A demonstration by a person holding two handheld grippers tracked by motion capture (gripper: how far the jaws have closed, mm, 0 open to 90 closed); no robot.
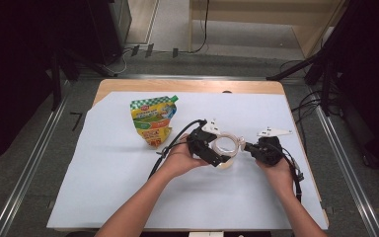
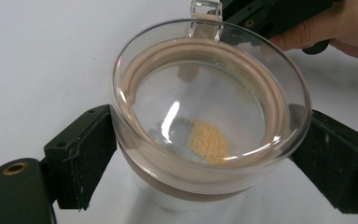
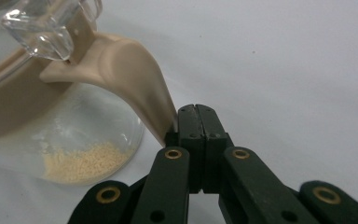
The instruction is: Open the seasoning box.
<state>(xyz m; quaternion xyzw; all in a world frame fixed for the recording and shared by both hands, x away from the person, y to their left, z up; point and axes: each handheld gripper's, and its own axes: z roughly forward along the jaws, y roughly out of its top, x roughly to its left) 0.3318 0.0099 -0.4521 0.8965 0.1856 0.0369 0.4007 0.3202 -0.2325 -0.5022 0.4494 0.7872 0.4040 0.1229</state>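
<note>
- Glass jar (image 2: pixel 209 116) sitting mid-table on the white sheet (image 1: pixel 103 187), clamped across its body by the left gripper (image 1: pixel 212 148), probably to stop it spinning.
- Right gripper (image 3: pixel 196 112) fully closed, tips against the beige latch lever (image 3: pixel 135 79); looks ready to pry.
- Few yellow grains (image 2: pixel 207 142) at the bottom.

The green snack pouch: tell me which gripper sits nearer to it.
Left. The left gripper, clamped around the glass jar, lies just right of the pouch; the right gripper is beyond the jar, farther away.
</note>
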